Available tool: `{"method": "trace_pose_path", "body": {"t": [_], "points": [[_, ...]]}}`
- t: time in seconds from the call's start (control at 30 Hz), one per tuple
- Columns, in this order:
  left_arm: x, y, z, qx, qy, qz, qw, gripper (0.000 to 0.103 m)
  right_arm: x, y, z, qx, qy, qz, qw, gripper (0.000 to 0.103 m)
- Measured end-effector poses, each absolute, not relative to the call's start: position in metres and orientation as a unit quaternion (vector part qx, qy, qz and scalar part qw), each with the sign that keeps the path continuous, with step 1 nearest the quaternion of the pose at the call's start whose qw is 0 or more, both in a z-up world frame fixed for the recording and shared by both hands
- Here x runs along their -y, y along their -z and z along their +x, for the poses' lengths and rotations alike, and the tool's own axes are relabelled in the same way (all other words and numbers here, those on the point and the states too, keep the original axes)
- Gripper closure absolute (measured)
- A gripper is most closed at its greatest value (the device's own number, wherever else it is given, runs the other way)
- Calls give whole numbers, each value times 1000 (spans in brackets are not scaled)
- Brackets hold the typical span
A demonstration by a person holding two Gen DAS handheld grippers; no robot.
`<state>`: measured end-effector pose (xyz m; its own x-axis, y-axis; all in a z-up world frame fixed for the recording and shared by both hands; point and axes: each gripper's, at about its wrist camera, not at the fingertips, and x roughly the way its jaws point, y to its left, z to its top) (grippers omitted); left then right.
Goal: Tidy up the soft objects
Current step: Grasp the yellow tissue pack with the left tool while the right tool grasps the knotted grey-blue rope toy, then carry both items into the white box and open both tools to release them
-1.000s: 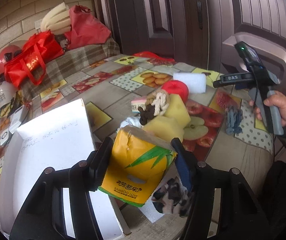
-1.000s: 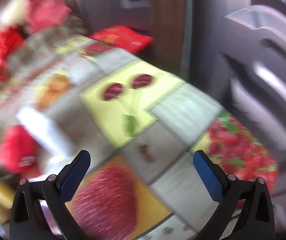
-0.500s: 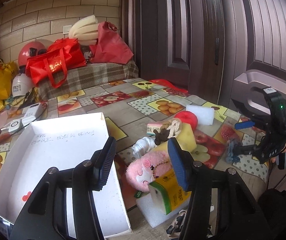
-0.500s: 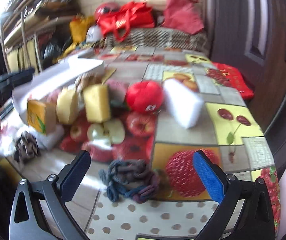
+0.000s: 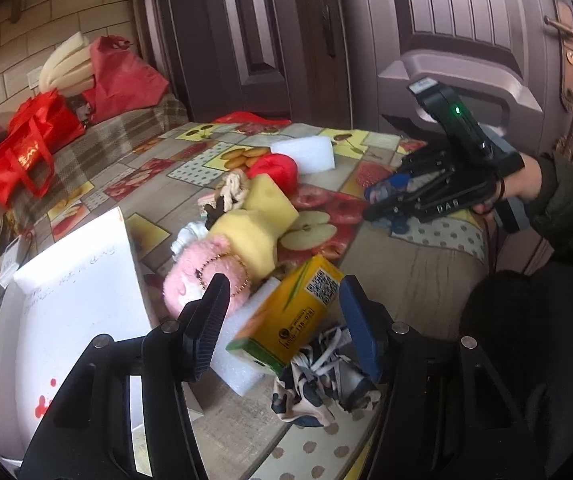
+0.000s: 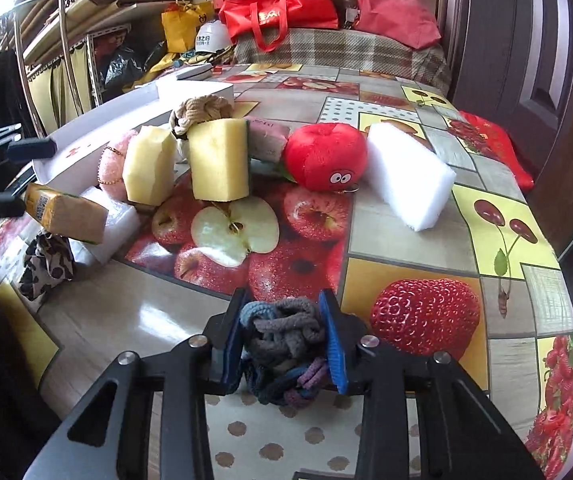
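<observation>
I inspect from the left of the table across, taking the white box (image 5: pixel 74 280) as my landmark. My left gripper (image 5: pixel 282 320) hangs with its jaws apart and nothing held; the yellow tissue pack (image 5: pixel 286 320) lies between and just beyond its fingers, right of the box, tilted on a white foam slab (image 5: pixel 238 364). The pack's long axis runs from near-left to far-right, skewed to the jaw line, and I judge a wrist turn would be needed before closing on it. A patterned cloth (image 5: pixel 314 384) lies crumpled just below the pack, close to the right finger. Farther from the box sit a pink plush (image 5: pixel 202 276), two yellow sponges (image 6: pixel 218 160), a red plush apple (image 6: pixel 326 156) and a white sponge block (image 6: pixel 406 176), the apple touching the block. Rightmost, well apart from the box at the table's near edge, my right gripper (image 6: pixel 282 340) is clamped on the cord bundle (image 6: pixel 282 336), a blue-grey tangle bulging out between the pads. Whether the bundle is clear of the tablecloth (image 6: pixel 366 240) I cannot tell. The box lies leftward and away from the bundle, with the whole heap between; in my judgement the carry must pass over or around it. The left gripper is the nearer to the box.
</observation>
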<state>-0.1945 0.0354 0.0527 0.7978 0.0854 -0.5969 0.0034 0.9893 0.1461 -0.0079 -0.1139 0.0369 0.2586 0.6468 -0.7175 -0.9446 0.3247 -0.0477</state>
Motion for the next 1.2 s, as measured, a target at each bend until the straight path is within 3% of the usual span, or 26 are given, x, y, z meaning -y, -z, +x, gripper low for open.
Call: {"method": "trace_pose_path", "body": {"t": [0.4, 0.47, 0.53, 0.57, 0.73, 0.97, 1.2], "points": [[-56, -25, -163, -383, -65, 68, 919, 46, 117, -39, -11, -304, -532, -228, 757, 69], [-59, -23, -164, -376, -61, 54, 923, 53, 117, -40, -11, -303, -536, -225, 755, 70], [-62, -26, -167, -361, -50, 36, 930, 76, 118, -44, -13, -297, -542, -218, 755, 73], [-63, -28, -169, -354, -51, 30, 933, 80, 119, -48, -14, -293, -547, -212, 755, 74], [-76, -39, -180, -316, -72, -2, 946, 80, 123, -77, -25, -243, -573, -178, 762, 78], [-90, -70, -227, -154, -137, -30, 978, 80, 121, -107, -31, -154, -581, -86, 794, 78], [-128, -70, -255, -120, -258, -60, 957, 80, 98, -99, -28, -127, -575, -37, 808, 78]]}}
